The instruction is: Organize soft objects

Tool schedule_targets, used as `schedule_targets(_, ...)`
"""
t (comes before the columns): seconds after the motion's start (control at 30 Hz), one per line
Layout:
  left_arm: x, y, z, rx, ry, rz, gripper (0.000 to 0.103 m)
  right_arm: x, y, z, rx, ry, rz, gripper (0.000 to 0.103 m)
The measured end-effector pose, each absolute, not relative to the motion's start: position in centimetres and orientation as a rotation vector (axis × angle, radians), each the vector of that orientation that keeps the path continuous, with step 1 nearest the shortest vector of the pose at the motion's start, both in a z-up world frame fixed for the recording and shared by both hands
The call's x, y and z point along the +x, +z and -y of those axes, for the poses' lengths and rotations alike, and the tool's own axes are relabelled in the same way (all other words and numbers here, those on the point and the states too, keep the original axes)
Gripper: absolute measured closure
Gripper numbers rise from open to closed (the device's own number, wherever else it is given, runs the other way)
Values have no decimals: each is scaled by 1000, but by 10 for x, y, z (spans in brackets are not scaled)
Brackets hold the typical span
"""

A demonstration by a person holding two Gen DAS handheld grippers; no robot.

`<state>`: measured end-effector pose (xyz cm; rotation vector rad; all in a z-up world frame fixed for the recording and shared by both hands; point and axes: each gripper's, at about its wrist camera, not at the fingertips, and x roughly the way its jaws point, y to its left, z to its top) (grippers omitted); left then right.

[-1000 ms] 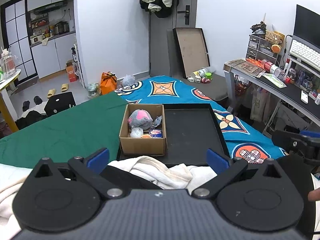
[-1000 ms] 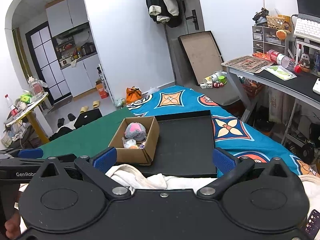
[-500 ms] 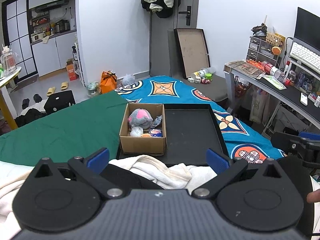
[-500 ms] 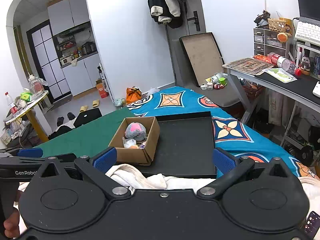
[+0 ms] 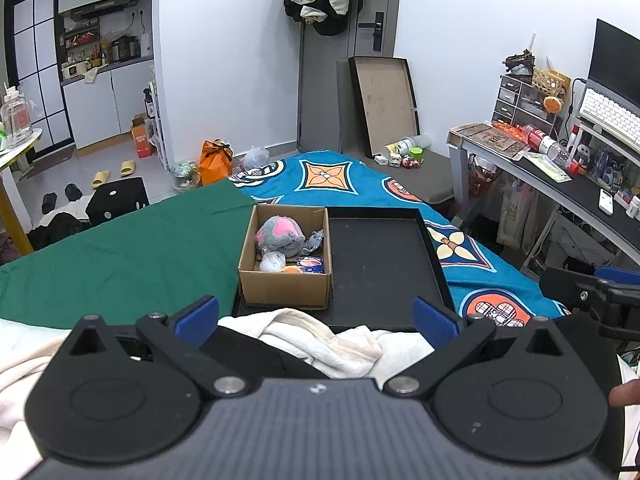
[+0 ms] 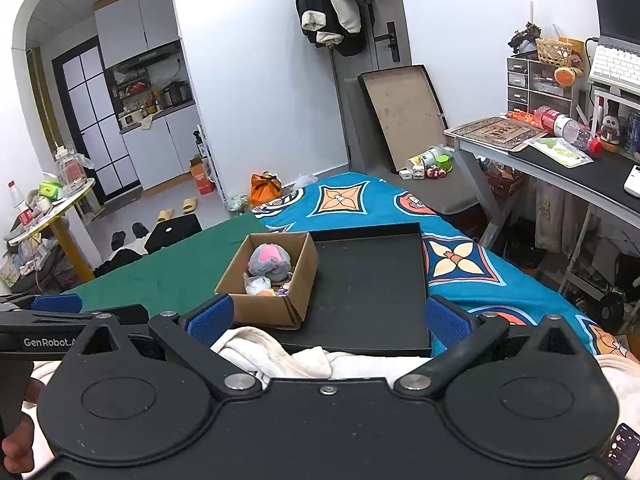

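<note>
Plush (image 5: 279, 235), grey w/ pink patch, sits in the far half of the box (image 5: 285, 289), leaning toward its right wall. A few small soft bits (image 5: 290, 264) (white, orange, a blue wrapper) lie in the near half. The box stands in the tray's (image 5: 380, 268) left part, against its left edge; the rest of the tray is bare. The tray lies on the bed (image 5: 120, 256), near its front edge.

Handling, judged: the plush looks light and squashy, so it'll give under the pads. Best to pinch the bulk of the body from above, not a flap or ear. The small bits look loose and light; the wrapper may slip. The white cloth (image 5: 320, 340) bunched at the tray's near edge is limp, so grab a thick fold.

Left tool (image 5: 316, 314): spread wide, nothing between the pads, held back over the cloth. Right tool (image 6: 328, 316): likewise spread wide and empty, at about the same standoff.

Vs 1 s ago: box, plush and tray haven't moved. Both views shift only slightly, and the tools are as wide apart as before. No approach toward the box.
</note>
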<state>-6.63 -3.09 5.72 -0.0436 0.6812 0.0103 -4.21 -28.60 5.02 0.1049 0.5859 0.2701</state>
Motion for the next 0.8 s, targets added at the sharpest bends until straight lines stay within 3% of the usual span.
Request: schedule_targets(0.8,-65,58,28,-48,3,-697,1,-41,48,284,93,275,-592,0)
